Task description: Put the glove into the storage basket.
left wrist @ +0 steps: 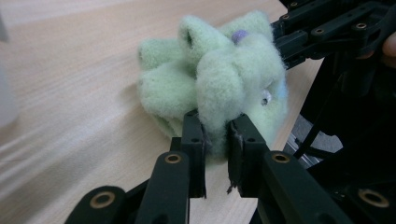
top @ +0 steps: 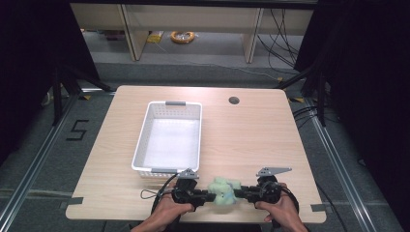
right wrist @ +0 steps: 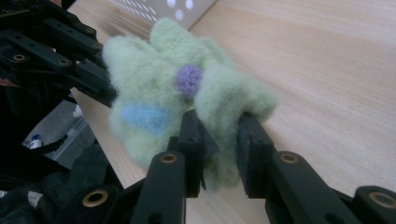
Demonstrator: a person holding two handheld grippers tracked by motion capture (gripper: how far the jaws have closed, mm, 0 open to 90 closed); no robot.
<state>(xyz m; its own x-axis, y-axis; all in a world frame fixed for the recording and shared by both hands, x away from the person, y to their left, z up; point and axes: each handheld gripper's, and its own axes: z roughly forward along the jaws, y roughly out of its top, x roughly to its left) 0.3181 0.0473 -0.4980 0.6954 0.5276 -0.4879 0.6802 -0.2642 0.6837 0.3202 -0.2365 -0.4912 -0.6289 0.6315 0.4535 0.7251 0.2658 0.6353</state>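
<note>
A fluffy pale green soft toy point(top: 223, 189) with a purple dot and a blue patch sits near the table's front edge, held from both sides. My left gripper point(top: 209, 195) is shut on a fold of its fleece point(left wrist: 219, 93), the jaws pinching it from the left. My right gripper point(top: 240, 194) is shut on another fold of the toy point(right wrist: 187, 93) from the right. In the left gripper view the toy sits low over the wood; whether it touches the table I cannot tell.
A white perforated basket point(top: 145, 140), empty, stands just behind the grippers, left of centre. A round cable hole point(top: 234, 100) sits in the far part of the wooden table point(top: 251, 140). Hands grip both tools at the front edge.
</note>
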